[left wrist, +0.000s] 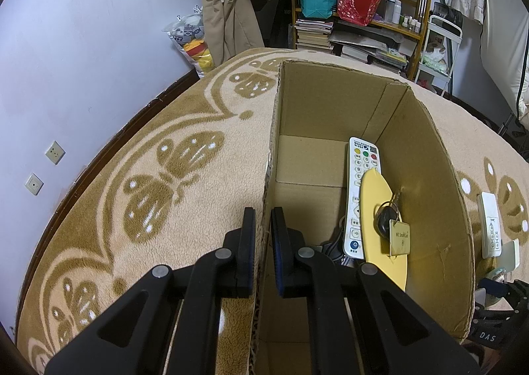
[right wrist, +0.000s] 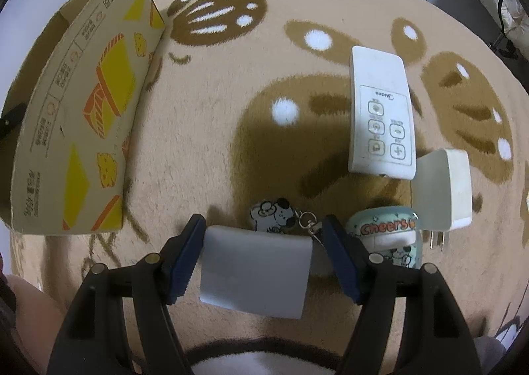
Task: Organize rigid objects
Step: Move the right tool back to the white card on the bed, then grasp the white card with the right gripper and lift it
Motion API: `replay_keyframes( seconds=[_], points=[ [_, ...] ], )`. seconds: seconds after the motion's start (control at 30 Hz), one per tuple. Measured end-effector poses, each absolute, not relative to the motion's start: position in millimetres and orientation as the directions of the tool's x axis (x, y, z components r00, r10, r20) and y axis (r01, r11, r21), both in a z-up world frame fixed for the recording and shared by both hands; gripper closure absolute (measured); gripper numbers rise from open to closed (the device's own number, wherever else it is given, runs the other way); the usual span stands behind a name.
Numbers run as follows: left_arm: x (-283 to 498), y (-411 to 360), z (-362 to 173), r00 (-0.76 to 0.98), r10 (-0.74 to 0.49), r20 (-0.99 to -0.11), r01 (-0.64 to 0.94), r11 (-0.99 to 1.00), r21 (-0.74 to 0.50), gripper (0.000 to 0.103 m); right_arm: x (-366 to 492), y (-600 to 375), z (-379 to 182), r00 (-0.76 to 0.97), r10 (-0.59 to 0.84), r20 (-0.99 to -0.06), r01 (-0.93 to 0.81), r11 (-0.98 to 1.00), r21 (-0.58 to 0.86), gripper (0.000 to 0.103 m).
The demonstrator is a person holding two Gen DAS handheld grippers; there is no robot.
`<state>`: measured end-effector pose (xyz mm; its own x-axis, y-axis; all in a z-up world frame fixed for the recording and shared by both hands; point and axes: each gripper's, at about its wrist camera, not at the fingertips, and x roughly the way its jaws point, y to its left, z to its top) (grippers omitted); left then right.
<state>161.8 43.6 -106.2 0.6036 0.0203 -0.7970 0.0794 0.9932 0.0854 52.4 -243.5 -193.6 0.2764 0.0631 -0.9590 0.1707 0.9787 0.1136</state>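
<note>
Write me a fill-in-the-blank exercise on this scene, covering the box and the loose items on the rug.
1. The left gripper clamps a wall of the cardboard box; inside, a keyring lies on a ____ disc.
2. The white remote on the rug bears the brand ____.
3. The mint case beside the charger reads ____.

Missing words: yellow; Midea; Cheers.

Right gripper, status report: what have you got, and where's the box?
Left gripper shut on box wall. Right gripper open, straddling white card, not pinched. Keychain charm just beyond.
</note>
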Motion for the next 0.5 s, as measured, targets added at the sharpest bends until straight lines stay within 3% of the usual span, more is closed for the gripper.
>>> replay_keyframes(
  seconds=[0.5],
  points=[
    [162.0,43.4,-106.0,0.603,0.02,-0.797,0.079,0.993,0.085,0.093,42.9,-239.6,-197.9,0.292,0.035,-0.956,0.237,0.965,0.108,0.025]
  ],
)
